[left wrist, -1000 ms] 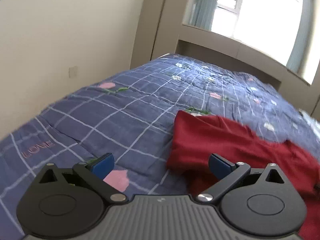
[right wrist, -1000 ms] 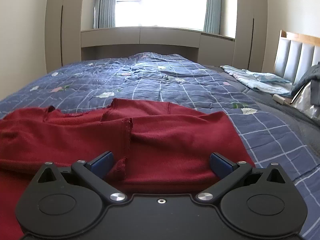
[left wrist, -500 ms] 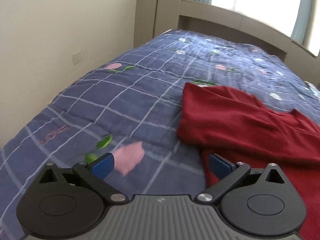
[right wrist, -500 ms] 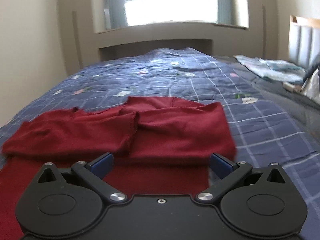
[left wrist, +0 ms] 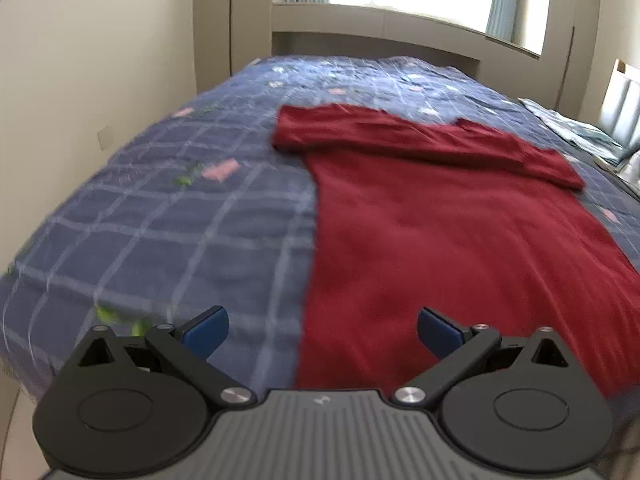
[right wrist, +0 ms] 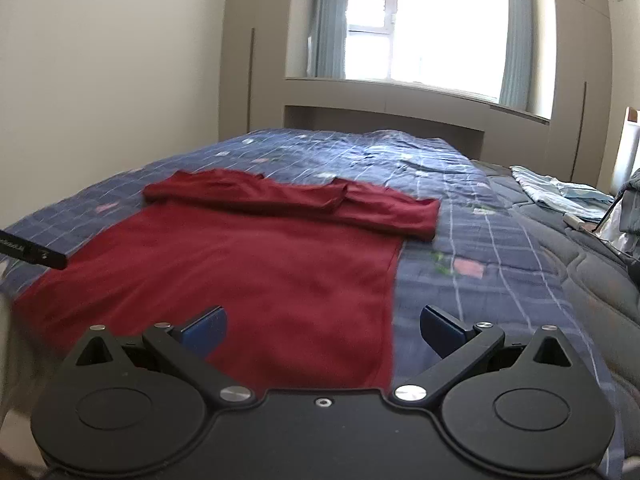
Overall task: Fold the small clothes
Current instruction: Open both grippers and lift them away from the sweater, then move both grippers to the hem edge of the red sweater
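A dark red garment (left wrist: 432,224) lies flat on the blue checked bedspread (left wrist: 168,216), its sleeves folded across the far end. It also shows in the right wrist view (right wrist: 240,264). My left gripper (left wrist: 322,330) is open and empty, above the garment's near left hem corner. My right gripper (right wrist: 324,330) is open and empty, above the near right hem corner. A black bar, part of the left gripper (right wrist: 36,254), shows at the left edge of the right wrist view.
The bedspread (right wrist: 492,264) ends near me. A wall (left wrist: 88,80) runs along the left. A light blue cloth (right wrist: 560,194) and dark items (right wrist: 630,216) lie at the far right by the headboard. Window and cabinets stand behind the bed.
Both grippers have pulled back from the folded sleeves toward the near hem and risen. The whole garment now shows. Both stay open.
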Demonstrator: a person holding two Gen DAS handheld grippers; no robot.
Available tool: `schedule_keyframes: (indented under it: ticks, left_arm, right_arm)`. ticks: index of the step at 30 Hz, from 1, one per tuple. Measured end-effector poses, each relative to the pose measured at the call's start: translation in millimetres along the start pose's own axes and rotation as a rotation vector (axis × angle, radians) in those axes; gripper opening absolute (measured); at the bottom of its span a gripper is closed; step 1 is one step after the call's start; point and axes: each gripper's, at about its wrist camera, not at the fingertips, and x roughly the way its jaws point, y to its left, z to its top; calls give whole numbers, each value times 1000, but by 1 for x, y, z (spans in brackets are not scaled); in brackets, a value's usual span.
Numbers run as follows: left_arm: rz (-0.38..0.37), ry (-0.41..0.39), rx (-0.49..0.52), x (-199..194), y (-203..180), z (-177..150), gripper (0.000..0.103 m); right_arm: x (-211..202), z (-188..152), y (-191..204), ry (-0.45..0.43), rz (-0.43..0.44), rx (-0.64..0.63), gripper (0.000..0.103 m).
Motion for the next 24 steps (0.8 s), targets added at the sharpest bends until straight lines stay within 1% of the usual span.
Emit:
schedule_keyframes:
  ticks: [2, 4, 7, 9, 12, 17, 24]
  left_arm:
    - [-7, 27, 3, -11, -9, -11, 103]
    - [-17, 43, 28, -21, -18, -19, 103]
    - [-10, 64, 51, -33, -30, -26, 103]
    - [-14, 92, 61, -38, -37, -29, 103]
    - [-14, 93, 62, -45, -40, -35, 103]
    - [1, 103, 75, -48, -43, -39, 103]
    - [20, 126, 78, -44, -42, -38, 103]
  right_arm:
    - [-11, -9, 10, 10, 9, -31, 102]
    - [-18, -16, 21, 20, 18, -73, 102]
    - [-25, -26, 38, 34, 32, -126, 102]
    - [-28, -30, 49, 41, 30, -177, 102]
    - [-28, -31, 64, 39, 19, -260, 102]
    - [-19, -37, 82, 75, -3, -364, 102]
    - [-7, -41, 91, 106, -27, -421, 102]
